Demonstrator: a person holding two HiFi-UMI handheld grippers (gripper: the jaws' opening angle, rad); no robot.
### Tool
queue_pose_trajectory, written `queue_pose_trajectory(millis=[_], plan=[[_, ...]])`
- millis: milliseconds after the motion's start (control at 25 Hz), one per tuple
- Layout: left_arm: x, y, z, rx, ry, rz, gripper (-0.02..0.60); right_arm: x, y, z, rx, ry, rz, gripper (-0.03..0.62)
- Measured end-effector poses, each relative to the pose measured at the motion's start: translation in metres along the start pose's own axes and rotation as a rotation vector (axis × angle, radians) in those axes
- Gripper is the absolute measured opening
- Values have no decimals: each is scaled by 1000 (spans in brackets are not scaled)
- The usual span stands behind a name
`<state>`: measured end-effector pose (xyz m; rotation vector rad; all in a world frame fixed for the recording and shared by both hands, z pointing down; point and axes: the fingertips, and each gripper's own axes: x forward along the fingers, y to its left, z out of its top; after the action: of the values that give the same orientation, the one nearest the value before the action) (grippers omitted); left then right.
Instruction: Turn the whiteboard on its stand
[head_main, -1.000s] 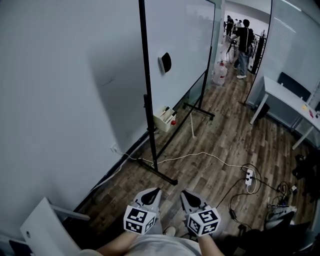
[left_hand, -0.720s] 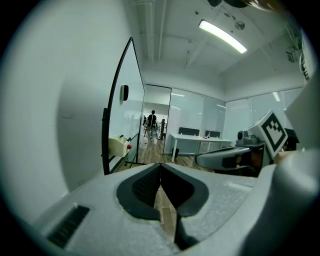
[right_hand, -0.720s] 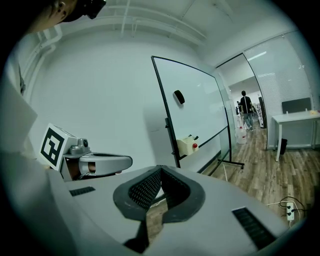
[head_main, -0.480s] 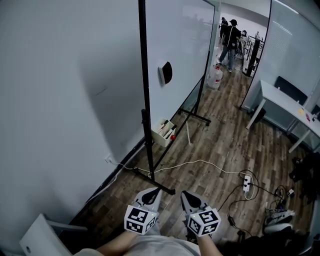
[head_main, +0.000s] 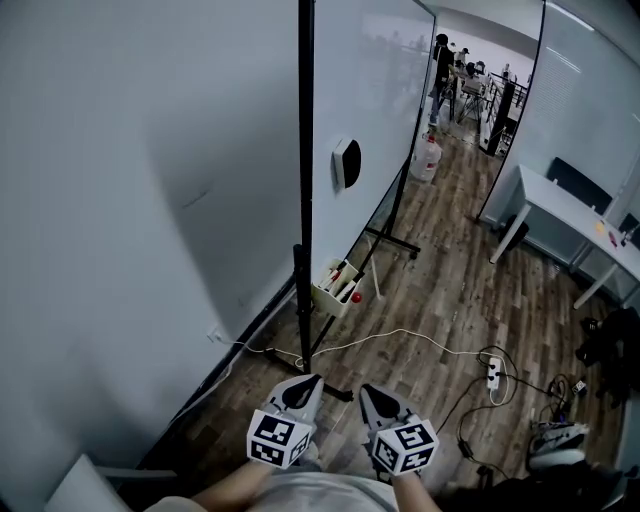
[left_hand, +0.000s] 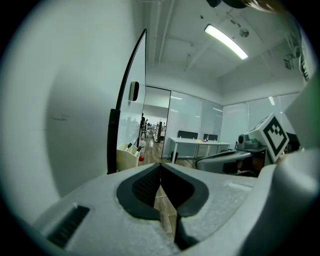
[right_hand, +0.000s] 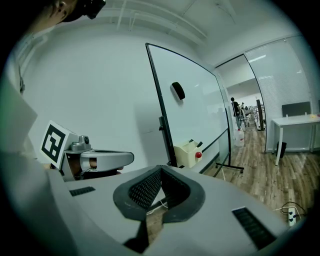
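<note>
The whiteboard (head_main: 372, 90) stands on its black wheeled stand (head_main: 304, 230) along the left wall, seen nearly edge-on in the head view. A black eraser (head_main: 347, 163) sticks to its face, and a cream marker box (head_main: 337, 291) hangs low on the frame. My left gripper (head_main: 303, 382) and right gripper (head_main: 372, 390) are held side by side low in front of me, short of the stand's foot, both shut with nothing in them. The left gripper view has the shut left gripper (left_hand: 160, 165) below the board's edge (left_hand: 138, 65). The right gripper view has the right gripper (right_hand: 161, 170) facing the board (right_hand: 195, 115).
A grey wall (head_main: 150, 200) runs close behind the board. A white cable and a power strip (head_main: 496, 358) lie on the wooden floor to the right. A white desk (head_main: 560, 195) stands at the right, a water jug (head_main: 427, 158) beyond the board, and people stand far back.
The view has shifted: the stand's near post now sits further right and looks closer. A person at the back has walked further away. Both grippers keep their place.
</note>
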<state>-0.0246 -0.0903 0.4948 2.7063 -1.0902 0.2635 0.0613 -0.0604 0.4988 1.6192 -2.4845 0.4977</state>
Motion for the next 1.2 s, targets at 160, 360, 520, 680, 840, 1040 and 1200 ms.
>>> queue_pose_trajectory(millis=[160,360,520,680,840,1040,1200], plan=[[8,13,-2,-11,7,-8,11,15,2,-3,7,18,5,6],[13,18,3,-16,-5,3,11,25,-8,8,-8,11,3,6],[21,21,9,-22,-14,16,11,30,-16,20,-25,1,11,6],[30,23,15,-32,-23,32,11,34,-26,28,-36,7,22,6],[42,28,22,-30,-24,47,11,43,-37,38,-51,12,38,6],[53,34,29,-16,-24,61,11,51,-46,47,-58,5,53,6],[61,45,34,-5,-22,78,11,58,-54,53,-62,0,53,6]])
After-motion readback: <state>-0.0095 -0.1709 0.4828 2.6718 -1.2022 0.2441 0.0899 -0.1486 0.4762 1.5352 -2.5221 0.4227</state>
